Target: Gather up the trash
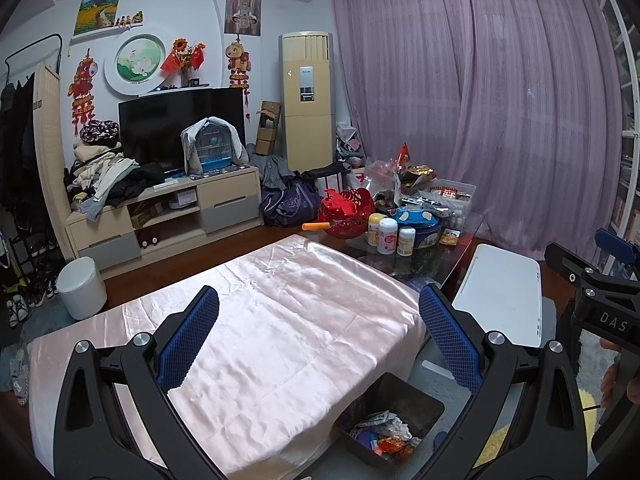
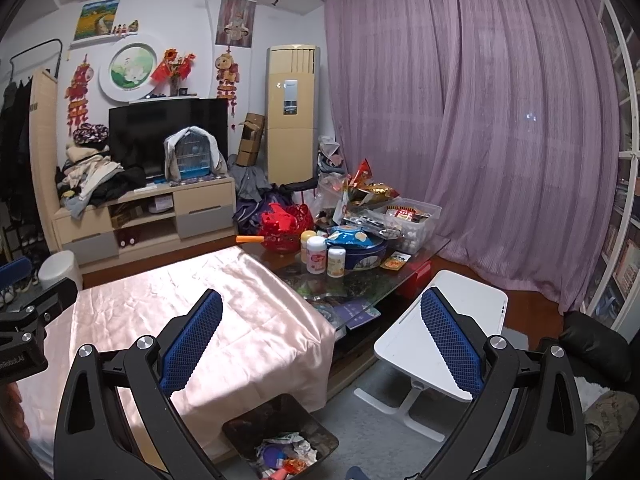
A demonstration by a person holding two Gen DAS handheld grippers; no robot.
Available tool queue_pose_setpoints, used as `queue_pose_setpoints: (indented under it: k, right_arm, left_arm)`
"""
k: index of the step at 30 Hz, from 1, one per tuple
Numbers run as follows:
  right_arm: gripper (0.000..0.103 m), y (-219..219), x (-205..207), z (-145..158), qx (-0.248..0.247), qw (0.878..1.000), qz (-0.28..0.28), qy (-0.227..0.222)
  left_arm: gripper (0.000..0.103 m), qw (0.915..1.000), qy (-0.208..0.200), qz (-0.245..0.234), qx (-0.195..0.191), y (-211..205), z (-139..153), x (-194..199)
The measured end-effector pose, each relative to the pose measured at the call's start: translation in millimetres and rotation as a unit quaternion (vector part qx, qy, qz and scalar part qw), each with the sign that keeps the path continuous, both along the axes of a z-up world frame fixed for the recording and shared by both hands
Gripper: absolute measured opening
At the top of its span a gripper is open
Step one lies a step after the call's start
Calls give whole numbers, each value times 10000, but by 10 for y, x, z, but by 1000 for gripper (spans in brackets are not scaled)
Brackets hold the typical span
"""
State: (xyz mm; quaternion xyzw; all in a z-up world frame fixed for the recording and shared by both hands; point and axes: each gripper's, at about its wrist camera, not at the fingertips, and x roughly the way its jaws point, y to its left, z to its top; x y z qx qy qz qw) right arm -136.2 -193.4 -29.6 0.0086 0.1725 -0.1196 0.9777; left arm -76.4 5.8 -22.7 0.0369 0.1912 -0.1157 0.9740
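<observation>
left gripper [image 1: 319,328]: fingers spread wide, nothing between them, held above the cloth
right gripper [image 2: 321,334]: fingers spread wide, nothing between them, held above the near corner of the cloth and the floor gap beside it
pads [image 1: 192,336]: blue, ribbed, on black arms
cloth [image 1: 280,320]: pale pink, shiny, creased, draped over the near half of the low table, bare on top
trash [image 1: 382,436]: crumpled paper, wrappers and coloured bits, heaped in the front of the bin
bin [image 1: 416,400]: dark, square, open top, on the grey floor just beside the cloth's near corner; seen too in the right wrist view [image 2: 256,420]
glass top [image 2: 360,284]: uncovered far half of the table, crowded
jars [image 1: 387,236]: three, white and yellow, upright in a group at the edge of the clutter, just past the cloth
tin [image 1: 416,226]: blue, round, just behind the jars
basket [image 1: 348,210]: red, left of the jars, orange handle sticking out toward the cloth
lap desk [image 1: 500,292]: white, on white legs, right of the table
pail [image 1: 80,286]: white, lidded, on the floor left of the table, near the TV stand
TV stand [image 1: 224,196]: against the far wall, bearing a TV, a blue cage and piled clothes
curtain [image 1: 480,100]: purple, drawn
</observation>
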Motion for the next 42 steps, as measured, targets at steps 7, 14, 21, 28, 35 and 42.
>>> queue_pose_setpoints:
  k: [7, 14, 21, 28, 35, 42]
  right_arm:
    - [100, 22, 20, -6, 19, 10000, -12, 37]
    - [100, 37, 28, -13, 33, 10000, 3, 43]
    - [100, 36, 31, -10, 24, 10000, -1, 41]
    - [100, 40, 16, -29, 68, 10000, -26, 13]
    - [100, 51, 33, -66, 96, 9999, -1, 70]
    - [100, 5, 24, -45, 181, 9998, 1, 37]
  left_arm:
    - [95, 10000, 30, 7, -14, 7, -7, 19]
    - [95, 10000, 35, 21, -12, 25, -16, 30]
    - [95, 10000, 42, 59, 6, 65, -15, 50]
    - [95, 9999, 72, -29, -147, 75, 7, 51]
    - [95, 9998, 71, -32, -170, 43, 15, 42]
    - [95, 9998, -65, 25, -171, 49, 40, 7]
